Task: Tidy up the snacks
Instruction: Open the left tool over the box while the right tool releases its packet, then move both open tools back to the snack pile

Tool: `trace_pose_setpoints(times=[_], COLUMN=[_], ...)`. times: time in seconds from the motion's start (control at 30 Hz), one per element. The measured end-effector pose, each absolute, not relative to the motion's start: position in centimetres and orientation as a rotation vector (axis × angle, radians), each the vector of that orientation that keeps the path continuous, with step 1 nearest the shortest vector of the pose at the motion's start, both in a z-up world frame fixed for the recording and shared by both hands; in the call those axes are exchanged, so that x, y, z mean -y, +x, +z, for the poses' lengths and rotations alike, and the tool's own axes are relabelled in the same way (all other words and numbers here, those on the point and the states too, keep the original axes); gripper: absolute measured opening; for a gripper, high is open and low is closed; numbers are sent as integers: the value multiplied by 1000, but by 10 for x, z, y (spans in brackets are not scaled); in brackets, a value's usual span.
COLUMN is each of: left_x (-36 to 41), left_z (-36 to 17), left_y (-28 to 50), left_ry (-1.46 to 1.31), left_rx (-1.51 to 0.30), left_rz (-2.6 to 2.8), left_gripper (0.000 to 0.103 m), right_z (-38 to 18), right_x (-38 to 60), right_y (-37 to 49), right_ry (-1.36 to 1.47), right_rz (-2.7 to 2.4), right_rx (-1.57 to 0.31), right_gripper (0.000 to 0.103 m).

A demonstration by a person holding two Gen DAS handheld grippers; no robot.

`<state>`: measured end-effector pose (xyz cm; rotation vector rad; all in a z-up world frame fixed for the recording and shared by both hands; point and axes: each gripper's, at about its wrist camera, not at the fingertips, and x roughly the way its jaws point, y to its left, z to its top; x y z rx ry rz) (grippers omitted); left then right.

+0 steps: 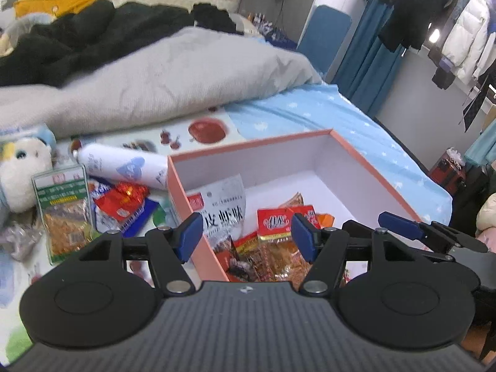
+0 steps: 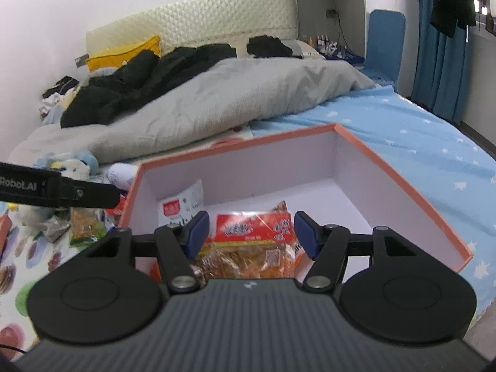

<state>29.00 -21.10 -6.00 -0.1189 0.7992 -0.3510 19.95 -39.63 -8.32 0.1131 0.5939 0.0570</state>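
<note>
Midway through the tidy-up, the left wrist view shows the left gripper (image 1: pixel 245 235) hanging over the near left wall of the pink box (image 1: pixel 372 167) on the bed, its jaws standing wide with nothing between the pads; below them, inside the box, lie a white packet (image 1: pixel 224 204) with black lettering propped against the left wall and a heap of red-and-orange packets (image 1: pixel 279 235) at the near end; the far half of the box floor is bare. Outside, to the left on the printed mat (image 1: pixel 204 130), several snacks wait: a green packet (image 1: pixel 63 214), a red packet (image 1: pixel 122 201) on a blue-and-white one, and a white tube (image 1: pixel 124 167) lying just beside the box's far left corner; a plush toy (image 1: pixel 21 170) sits at the edge, and the right gripper's blue pad (image 1: pixel 400 224) shows over the box's right side.

Seen from the right wrist, the right gripper (image 2: pixel 251 232) also hangs with its jaws wide, directly above a red-topped packet (image 2: pixel 254 235) that rests in the box; the pads do not press on it, so it reads as set down rather than held; the white packet stands behind it at the left wall. Beyond the left wall, a green packet (image 2: pixel 83 226) and crumpled wrappers remain on the mat.

By this showing, a good share is boxed; the loose items left of the box are what is left.
</note>
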Motion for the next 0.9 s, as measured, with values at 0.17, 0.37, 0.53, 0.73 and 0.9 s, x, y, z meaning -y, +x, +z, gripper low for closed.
trace_pose_setpoints(times=[0.17, 0.37, 0.53, 0.73, 0.9], left_x=[199, 178, 159, 132, 109], left_z=[-35, -4, 15, 31, 32], left_y=[278, 261, 242, 222, 204], left_ry=[-127, -135, -131, -128, -131], left_rx=[-739, -666, -615, -570, -558], left_rz=[-346, -333, -313, -285, -259], left_gripper=[68, 68, 68, 68, 68], right_z=[-57, -26, -6, 11, 14], right_x=[391, 376, 363, 342, 320], right_y=[194, 184, 176, 167, 159], right_ry=[121, 111, 115, 103, 101], right_rz=[79, 123, 159, 205, 252], right_rx=[-529, -448, -397, -351, -343], right_gripper=[63, 63, 63, 63, 63])
